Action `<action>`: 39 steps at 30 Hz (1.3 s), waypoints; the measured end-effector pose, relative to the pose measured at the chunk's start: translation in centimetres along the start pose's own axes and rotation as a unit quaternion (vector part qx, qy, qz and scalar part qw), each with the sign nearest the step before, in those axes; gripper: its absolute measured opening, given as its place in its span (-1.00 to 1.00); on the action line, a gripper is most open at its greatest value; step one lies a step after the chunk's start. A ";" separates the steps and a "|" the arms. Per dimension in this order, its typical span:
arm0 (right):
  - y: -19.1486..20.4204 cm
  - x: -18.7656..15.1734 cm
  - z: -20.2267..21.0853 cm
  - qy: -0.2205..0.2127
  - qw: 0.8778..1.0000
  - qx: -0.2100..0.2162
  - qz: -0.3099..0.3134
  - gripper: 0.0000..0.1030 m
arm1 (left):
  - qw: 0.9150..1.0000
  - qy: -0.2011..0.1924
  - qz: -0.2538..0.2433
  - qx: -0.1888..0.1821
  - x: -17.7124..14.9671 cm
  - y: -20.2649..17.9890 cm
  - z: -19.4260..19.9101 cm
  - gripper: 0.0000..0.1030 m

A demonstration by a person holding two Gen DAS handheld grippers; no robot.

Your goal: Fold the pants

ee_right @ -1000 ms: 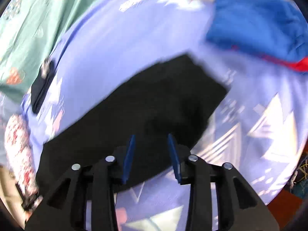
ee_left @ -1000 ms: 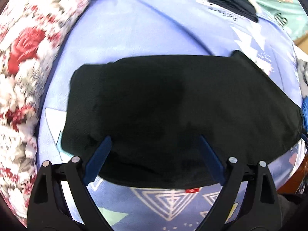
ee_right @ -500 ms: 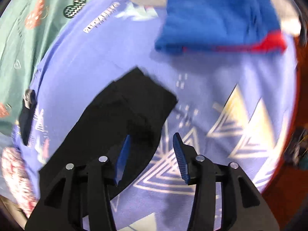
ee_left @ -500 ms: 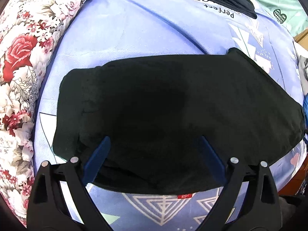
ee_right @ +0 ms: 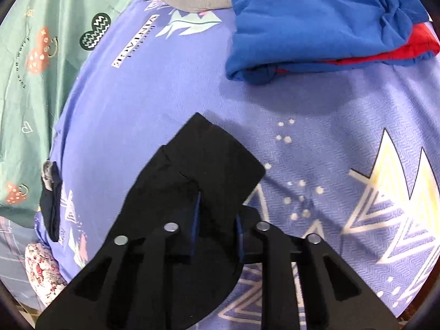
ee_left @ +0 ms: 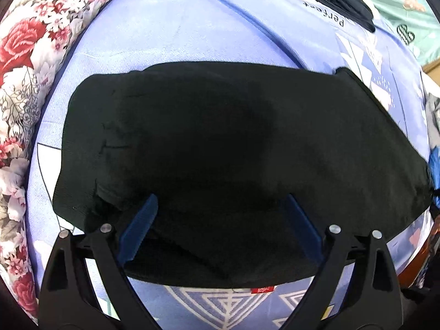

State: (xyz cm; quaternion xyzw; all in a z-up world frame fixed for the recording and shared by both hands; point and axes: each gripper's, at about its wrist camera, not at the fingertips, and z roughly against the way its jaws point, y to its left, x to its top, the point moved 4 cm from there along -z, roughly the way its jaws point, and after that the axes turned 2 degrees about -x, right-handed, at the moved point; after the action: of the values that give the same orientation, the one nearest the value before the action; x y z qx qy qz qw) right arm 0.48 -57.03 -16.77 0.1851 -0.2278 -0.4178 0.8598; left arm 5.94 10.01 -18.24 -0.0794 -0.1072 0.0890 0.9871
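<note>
On lilac sheet [ee_left: 192,27], black pants [ee_left: 233,143]

Blue garment [ee_right: 316,22] beyond pants [ee_right: 198,181]

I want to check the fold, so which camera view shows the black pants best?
The left wrist view: the black pants lie spread across the purple sheet, most of the outline visible. The right wrist view shows only one end, with the right gripper around it.

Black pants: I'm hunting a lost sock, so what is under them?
Only the purple bedsheet shows around the black pants; whatever lies beneath is covered.
</note>
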 end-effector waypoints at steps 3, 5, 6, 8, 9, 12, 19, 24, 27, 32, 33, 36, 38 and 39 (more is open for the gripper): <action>2.2 0.2 2.4 -0.006 0.998 0.069 -0.003 -0.66 | 1.000 -0.003 0.012 -0.007 0.1 1.3 0.8 0.72; 5.1 -0.4 4.2 -0.002 0.993 0.112 0.032 -0.67 | 1.000 -0.013 0.025 -0.001 0.3 1.9 1.6 0.56; 7.2 -1.2 5.3 0.007 0.989 0.138 0.060 -0.67 | 0.999 -0.018 0.032 -0.002 0.3 2.1 2.0 0.56; 11.8 -4.0 7.0 0.028 0.975 0.165 0.145 -0.68 | 0.998 -0.028 0.046 -0.009 0.6 2.5 2.8 0.56; 13.4 -5.4 7.3 0.039 0.968 0.174 0.175 -0.68 | 0.998 -0.031 0.049 -0.010 0.7 2.6 3.1 0.57; 17.7 -10.4 6.0 0.090 0.946 0.189 0.249 -0.68 | 0.998 -0.036 0.046 -0.012 1.2 2.4 3.8 0.60; 22.4 -23.2 -3.0 0.182 0.900 0.122 0.378 -0.67 | 0.998 -0.037 0.048 -0.016 0.5 2.8 4.9 0.60; 23.5 -26.8 -4.5 0.191 0.877 0.097 0.430 -0.45 | 0.998 -0.052 0.035 -0.011 1.2 2.4 5.9 0.60; 23.9 -26.8 -4.5 0.224 0.874 0.121 0.413 0.07 | 0.998 -0.051 0.040 -0.011 1.5 2.6 6.0 0.61; 24.4 -25.7 -3.3 0.270 0.879 0.190 0.344 0.07 | 0.998 -0.048 0.041 -0.018 1.8 2.1 5.8 0.61; 24.5 -25.0 -2.8 0.264 0.883 0.203 0.332 -0.20 | 0.998 -0.048 0.038 -0.018 1.8 1.9 5.8 0.61; 23.9 -23.4 -3.4 0.241 0.901 0.179 0.312 -0.47 | 0.998 -0.049 0.037 -0.018 1.8 1.8 5.7 0.62; 23.7 -23.6 -4.5 0.244 0.906 0.163 0.305 -0.71 | 0.998 -0.045 0.042 -0.018 1.8 1.8 5.6 0.62; 23.6 -25.0 -5.8 0.259 0.900 0.134 0.325 -0.73 | 0.998 -0.044 0.042 -0.018 1.8 1.8 5.5 0.62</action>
State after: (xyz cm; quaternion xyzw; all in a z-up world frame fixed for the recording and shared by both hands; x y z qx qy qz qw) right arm 4.94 -22.53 -15.52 0.3155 -0.0982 -0.0178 0.9437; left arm 6.13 12.84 -12.92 -0.0976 -0.1486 0.1321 0.9752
